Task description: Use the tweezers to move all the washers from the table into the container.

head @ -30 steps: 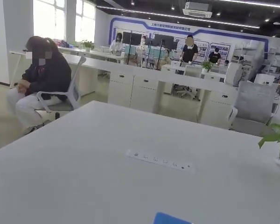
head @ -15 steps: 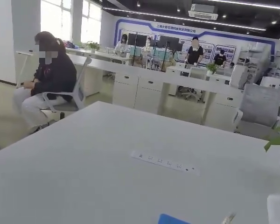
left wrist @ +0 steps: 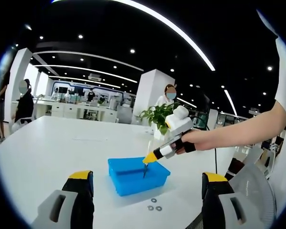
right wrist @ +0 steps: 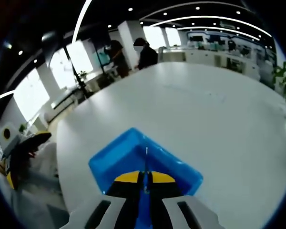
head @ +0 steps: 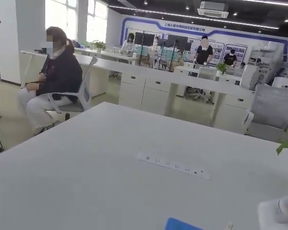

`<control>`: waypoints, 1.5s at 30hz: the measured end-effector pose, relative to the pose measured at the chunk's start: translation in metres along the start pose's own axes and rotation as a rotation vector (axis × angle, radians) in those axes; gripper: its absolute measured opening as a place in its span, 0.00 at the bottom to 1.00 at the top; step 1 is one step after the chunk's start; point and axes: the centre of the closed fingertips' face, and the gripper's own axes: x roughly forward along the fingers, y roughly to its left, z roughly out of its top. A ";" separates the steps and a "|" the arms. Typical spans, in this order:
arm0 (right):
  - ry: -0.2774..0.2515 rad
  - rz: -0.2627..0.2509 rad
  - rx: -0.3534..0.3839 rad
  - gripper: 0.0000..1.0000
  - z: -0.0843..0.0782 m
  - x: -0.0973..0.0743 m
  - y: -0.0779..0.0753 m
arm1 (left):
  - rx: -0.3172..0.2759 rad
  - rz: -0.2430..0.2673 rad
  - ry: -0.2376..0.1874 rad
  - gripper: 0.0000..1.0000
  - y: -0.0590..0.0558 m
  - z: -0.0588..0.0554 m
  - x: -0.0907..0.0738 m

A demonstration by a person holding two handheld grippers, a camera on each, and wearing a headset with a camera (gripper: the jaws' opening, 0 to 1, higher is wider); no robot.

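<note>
The right gripper (left wrist: 151, 157) is seen clamped shut on the tweezers (left wrist: 144, 170), whose tips are pointed down over the inside of the blue container (left wrist: 133, 179); whether a washer is pinched cannot be told. The left gripper (left wrist: 148, 191) is held wide open with nothing in it, on the container's near side. A few washers (left wrist: 154, 205) are seen lying on the table (left wrist: 62, 148) just in front of the container's near edge.
</note>
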 end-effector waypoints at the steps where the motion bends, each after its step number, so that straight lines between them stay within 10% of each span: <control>1: 0.002 0.000 -0.001 0.03 0.000 0.001 0.000 | 0.001 -0.001 0.000 0.96 0.000 0.000 0.000; 32: -0.033 0.011 -0.244 0.04 0.003 -0.016 0.025 | 0.004 -0.003 0.039 0.94 0.000 -0.008 0.001; 45: -0.132 0.063 -0.275 0.04 0.024 -0.044 0.070 | 0.010 -0.010 0.052 0.94 -0.002 -0.010 0.001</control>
